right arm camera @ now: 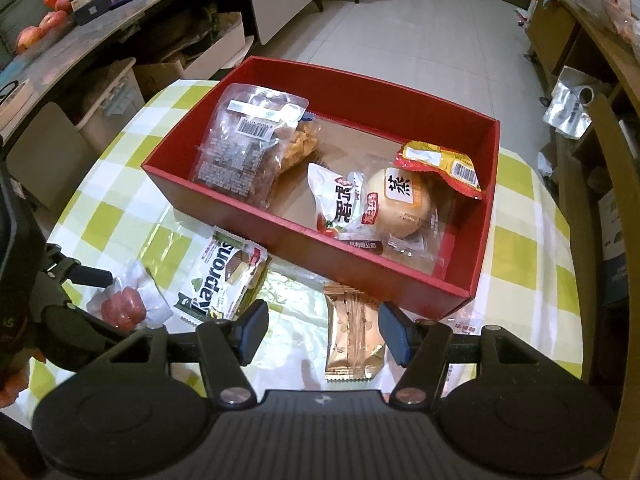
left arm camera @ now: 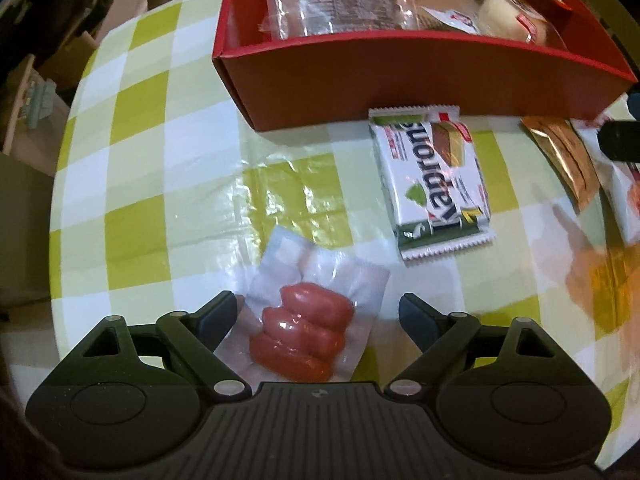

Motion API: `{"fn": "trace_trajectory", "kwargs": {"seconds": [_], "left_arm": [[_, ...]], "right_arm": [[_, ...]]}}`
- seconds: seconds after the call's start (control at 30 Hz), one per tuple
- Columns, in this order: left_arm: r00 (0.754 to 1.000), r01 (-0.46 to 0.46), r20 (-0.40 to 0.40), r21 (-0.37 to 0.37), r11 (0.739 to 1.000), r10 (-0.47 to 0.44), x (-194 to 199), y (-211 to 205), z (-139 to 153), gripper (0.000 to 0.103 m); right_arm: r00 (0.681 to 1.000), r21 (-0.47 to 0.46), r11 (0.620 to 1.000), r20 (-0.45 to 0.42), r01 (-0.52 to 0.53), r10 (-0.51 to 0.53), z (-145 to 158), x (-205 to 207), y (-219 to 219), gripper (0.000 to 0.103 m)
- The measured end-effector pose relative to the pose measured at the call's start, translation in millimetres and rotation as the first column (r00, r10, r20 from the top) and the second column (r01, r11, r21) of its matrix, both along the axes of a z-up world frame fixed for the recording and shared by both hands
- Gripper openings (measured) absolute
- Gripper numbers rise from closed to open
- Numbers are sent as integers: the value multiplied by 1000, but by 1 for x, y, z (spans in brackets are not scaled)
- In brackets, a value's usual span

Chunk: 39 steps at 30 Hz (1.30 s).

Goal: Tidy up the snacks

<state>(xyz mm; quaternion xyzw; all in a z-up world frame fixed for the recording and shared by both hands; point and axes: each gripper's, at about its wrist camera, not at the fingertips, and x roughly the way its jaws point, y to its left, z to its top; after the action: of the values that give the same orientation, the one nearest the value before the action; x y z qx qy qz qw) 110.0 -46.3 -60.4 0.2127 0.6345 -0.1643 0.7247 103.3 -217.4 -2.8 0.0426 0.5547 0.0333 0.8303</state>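
A red box (right arm camera: 408, 292) (left arm camera: 400, 84) stands on the checked table and holds several snack packs. My left gripper (left arm camera: 318, 312) is open, its fingers either side of a clear pack of red sausages (left arm camera: 304, 336) (right arm camera: 122, 306) lying on the cloth. A white and green Kaprons wafer pack (left arm camera: 434, 184) (right arm camera: 224, 280) lies in front of the box. My right gripper (right arm camera: 324, 334) is open, low over a gold snack pack (right arm camera: 352, 336) (left arm camera: 564, 152) beside the box's near corner.
The round table has a green and white checked cloth (left arm camera: 160, 160). A white and red pack (left arm camera: 624, 200) lies at the table's right, partly under my right gripper. Shelves, cartons and apples (right arm camera: 36, 28) stand beyond the table on the left; a wooden chair (right arm camera: 600, 168) on the right.
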Motion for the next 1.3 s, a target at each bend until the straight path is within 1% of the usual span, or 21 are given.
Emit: {"fn": "trace_trajectory", "kwargs": {"seconds": [0.07, 0.1, 0.4, 0.5, 0.6, 0.77, 0.9, 1.0, 1.07, 1.1, 1.23, 1.3], "left_arm": [[1000, -14, -13, -17, 1000, 14, -3, 4, 1, 83], [1000, -20, -20, -26, 999, 20, -5, 6, 2, 77], [999, -43, -15, -17, 999, 43, -21, 7, 4, 76], [999, -45, -2, -10, 999, 44, -23, 5, 4, 76], [998, -55, 2, -25, 998, 55, -20, -1, 6, 76], [998, -65, 0, -51, 997, 65, -18, 1, 15, 76], [998, -57, -2, -57, 997, 57, -19, -3, 15, 76], [999, -53, -9, -58, 997, 53, -18, -5, 13, 76], [999, -49, -14, -56, 997, 48, -18, -7, 12, 76], [999, -47, -16, -55, 997, 47, -18, -7, 11, 76], [999, -44, -23, -56, 997, 43, -18, -10, 9, 76], [999, -43, -25, -57, 997, 42, -18, -12, 8, 76]], "right_arm": [[1000, 1, 1000, 1, 0, 0, 1, -1, 0, 68], [1000, 2, 1000, 2, 0, 0, 1, -2, 0, 68], [1000, 8, 1000, 3, 25, -25, 1, -6, -9, 68], [998, 11, 998, -4, 62, -62, 0, -9, -24, 68], [993, 7, 993, -24, 118, -118, -4, -10, -44, 68], [982, -4, 985, -83, 173, -172, -19, -12, -64, 68], [974, 18, 982, -129, 188, -184, -34, -11, -67, 68], [967, 6, 979, -158, 202, -198, -46, -10, -68, 68], [960, 36, 975, -184, 219, -209, -55, -10, -71, 70], [959, 37, 975, -193, 220, -209, -59, -10, -70, 72], [950, 28, 974, -229, 223, -211, -72, -10, -68, 76], [953, 25, 976, -222, 215, -204, -72, -11, -67, 76]]}}
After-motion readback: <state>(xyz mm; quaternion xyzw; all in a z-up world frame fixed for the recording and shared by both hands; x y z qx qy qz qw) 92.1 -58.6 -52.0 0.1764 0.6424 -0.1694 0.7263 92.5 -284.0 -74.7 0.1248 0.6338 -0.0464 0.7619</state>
